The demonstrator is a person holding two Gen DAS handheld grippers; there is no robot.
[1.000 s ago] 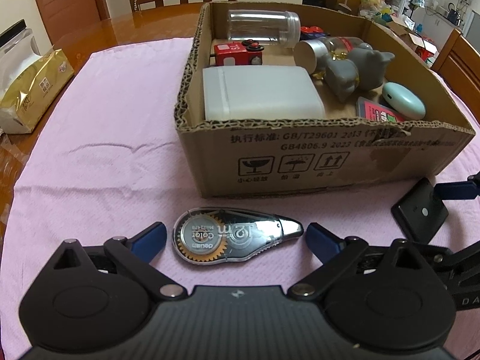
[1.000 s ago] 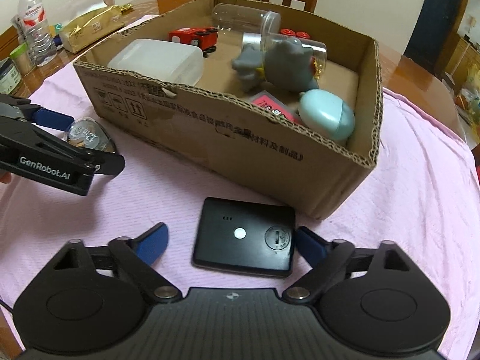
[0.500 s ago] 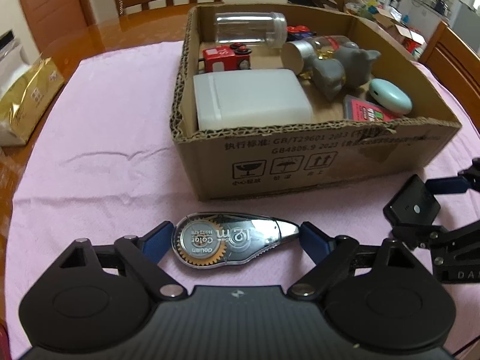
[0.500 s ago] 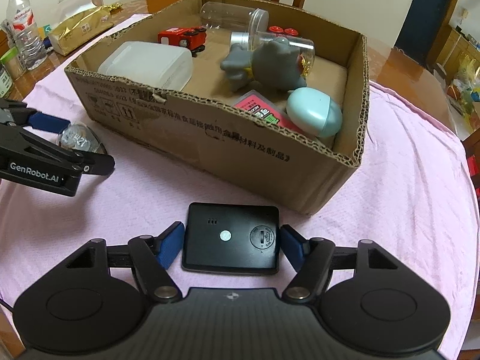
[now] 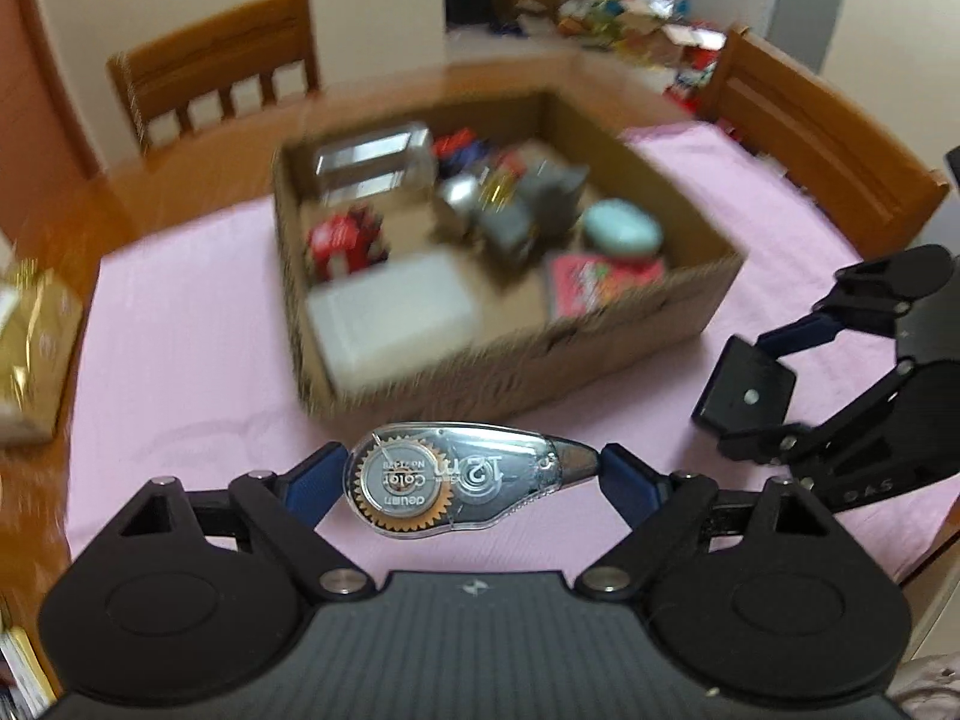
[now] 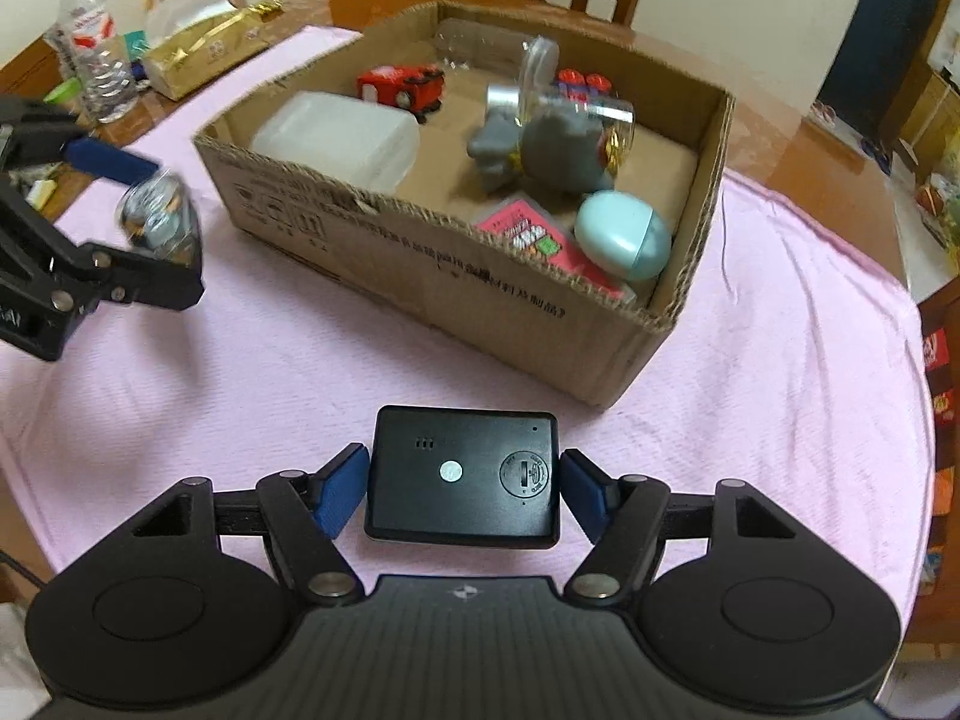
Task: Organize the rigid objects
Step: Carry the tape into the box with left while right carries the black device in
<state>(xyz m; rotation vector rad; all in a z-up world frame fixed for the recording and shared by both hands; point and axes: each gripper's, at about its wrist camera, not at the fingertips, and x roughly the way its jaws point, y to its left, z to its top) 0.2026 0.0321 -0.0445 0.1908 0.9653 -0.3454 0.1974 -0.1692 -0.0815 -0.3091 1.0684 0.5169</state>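
Observation:
My left gripper [image 5: 471, 483] is shut on a clear correction-tape dispenser [image 5: 462, 483] and holds it above the pink cloth, in front of the cardboard box [image 5: 510, 369]. My right gripper [image 6: 462, 489] is shut on a flat black device [image 6: 462, 474], also lifted off the cloth in front of the box [image 6: 450, 264]. Each gripper shows in the other's view: the right one with the black device [image 5: 747, 399] at the right of the left wrist view, the left one with the dispenser [image 6: 159, 216] at the left of the right wrist view.
The box holds a white plastic container [image 6: 339, 141], a red toy vehicle [image 6: 402, 87], a clear jar [image 6: 480, 48], a grey toy [image 6: 540, 150], a mint egg-shaped case [image 6: 624, 234] and a pink packet [image 6: 528, 234]. A gold pack [image 6: 204, 51] and water bottle [image 6: 90, 60] stand far left. Wooden chairs surround the table.
Both grippers closed on their objects and lifted them off the cloth. The left gripper rose quickly, so the box looks farther and blurred.

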